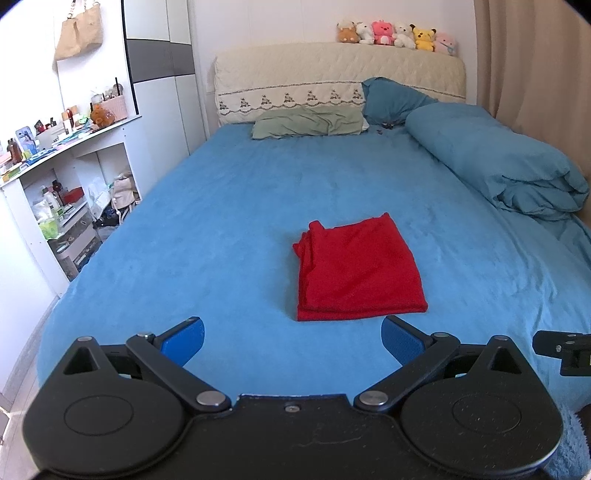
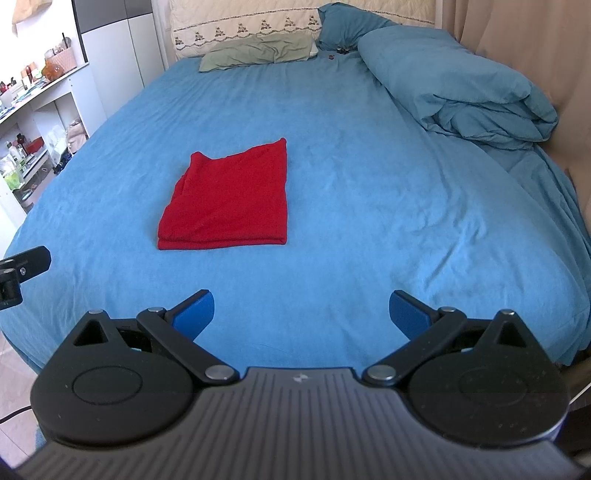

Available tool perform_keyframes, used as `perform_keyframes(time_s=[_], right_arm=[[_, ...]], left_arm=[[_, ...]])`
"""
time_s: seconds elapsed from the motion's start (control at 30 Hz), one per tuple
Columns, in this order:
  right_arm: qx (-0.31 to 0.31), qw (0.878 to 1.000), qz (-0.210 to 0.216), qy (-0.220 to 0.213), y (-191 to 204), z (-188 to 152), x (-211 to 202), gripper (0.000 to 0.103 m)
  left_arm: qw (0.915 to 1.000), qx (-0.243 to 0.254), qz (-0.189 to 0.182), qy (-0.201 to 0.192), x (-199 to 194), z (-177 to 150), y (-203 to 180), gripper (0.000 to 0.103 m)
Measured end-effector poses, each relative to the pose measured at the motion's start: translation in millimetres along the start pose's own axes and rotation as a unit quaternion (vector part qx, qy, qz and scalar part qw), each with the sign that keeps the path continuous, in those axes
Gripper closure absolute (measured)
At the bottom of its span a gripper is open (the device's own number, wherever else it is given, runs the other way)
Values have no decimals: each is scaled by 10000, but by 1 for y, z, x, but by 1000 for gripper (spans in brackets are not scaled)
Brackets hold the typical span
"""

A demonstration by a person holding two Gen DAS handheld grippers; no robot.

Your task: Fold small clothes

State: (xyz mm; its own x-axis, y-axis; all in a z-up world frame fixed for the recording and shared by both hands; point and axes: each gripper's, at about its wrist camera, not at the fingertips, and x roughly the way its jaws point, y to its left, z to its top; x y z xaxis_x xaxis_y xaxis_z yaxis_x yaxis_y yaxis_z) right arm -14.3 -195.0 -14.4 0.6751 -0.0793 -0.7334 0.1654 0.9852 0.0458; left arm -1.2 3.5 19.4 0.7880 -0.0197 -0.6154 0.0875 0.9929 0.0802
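Folded red knit garment (image 1: 360, 269) is lying flat on the blue plush bedsheet (image 1: 221, 206), ahead of both spread-fingered, empty tools: the left gripper (image 1: 293, 338) is hovering just short of its near edge, while the right gripper (image 2: 301, 314) is sitting farther back, right of it.

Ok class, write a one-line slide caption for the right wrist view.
Open right gripper hovers over the blue bed, the folded red garment lying ahead to its left.

Home bedroom, bed (image 1: 240, 206), pillows (image 1: 306, 123), plush toys (image 1: 397, 34)
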Motion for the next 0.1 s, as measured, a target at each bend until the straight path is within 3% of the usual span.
perform_keyframes(time_s=[0.1], right_arm=[[-18,10000,12,1,0,1,0,0]], left_arm=[[10000,5,-3,-17,0,0,1,0]])
